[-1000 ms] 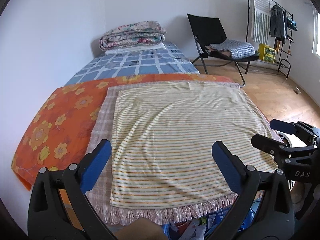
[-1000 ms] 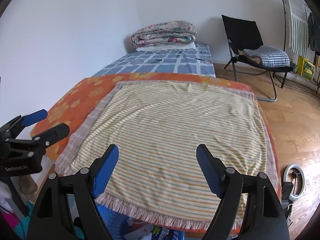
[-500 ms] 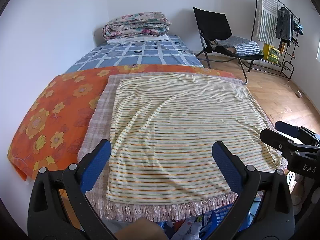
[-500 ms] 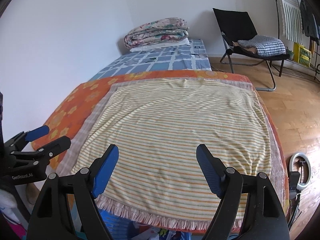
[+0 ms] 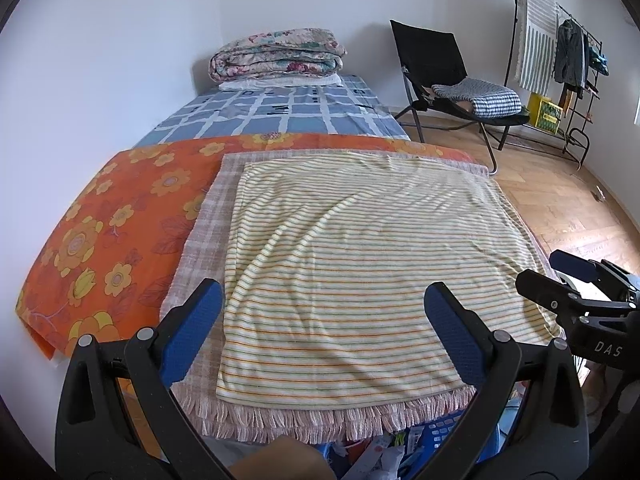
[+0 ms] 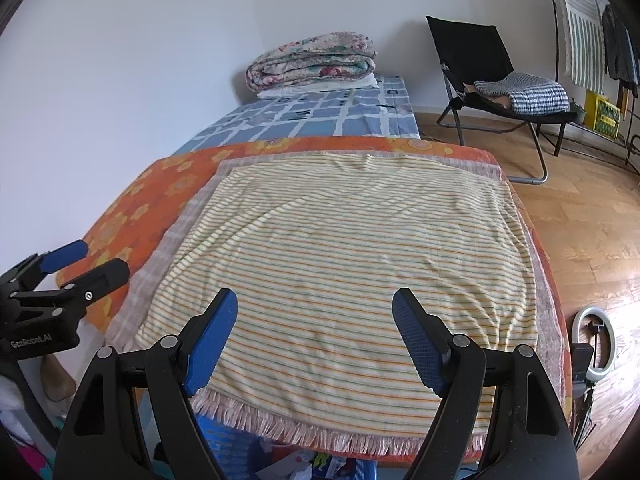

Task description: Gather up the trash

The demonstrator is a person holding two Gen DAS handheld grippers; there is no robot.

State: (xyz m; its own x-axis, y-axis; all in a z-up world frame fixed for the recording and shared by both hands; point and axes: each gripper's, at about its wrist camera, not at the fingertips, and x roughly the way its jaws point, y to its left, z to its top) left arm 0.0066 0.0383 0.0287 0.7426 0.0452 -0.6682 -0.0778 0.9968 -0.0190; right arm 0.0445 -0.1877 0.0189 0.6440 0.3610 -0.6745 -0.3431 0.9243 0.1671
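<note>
My left gripper (image 5: 320, 300) is open and empty, held above the near end of a striped yellow cloth (image 5: 360, 256) on the bed. My right gripper (image 6: 314, 308) is also open and empty over the same cloth (image 6: 340, 264). Each gripper shows in the other's view: the right one at the right edge of the left wrist view (image 5: 560, 276), the left one at the left edge of the right wrist view (image 6: 80, 264). Below the bed's near edge a blue basket (image 5: 440, 432) holds scraps of paper and wrappers (image 6: 296, 464). No trash lies on the cloth.
The bed carries an orange flowered sheet (image 5: 112, 232), a checked blue sheet and folded quilts (image 5: 276, 56) at the far end. A black folding chair (image 5: 448, 68) with a blanket, a clothes rack (image 5: 560, 40) and a ring light (image 6: 596, 336) stand on the wooden floor to the right.
Both grippers have risen and tilted down a little, so the bed sits lower and larger in view. Both stay open and empty.
</note>
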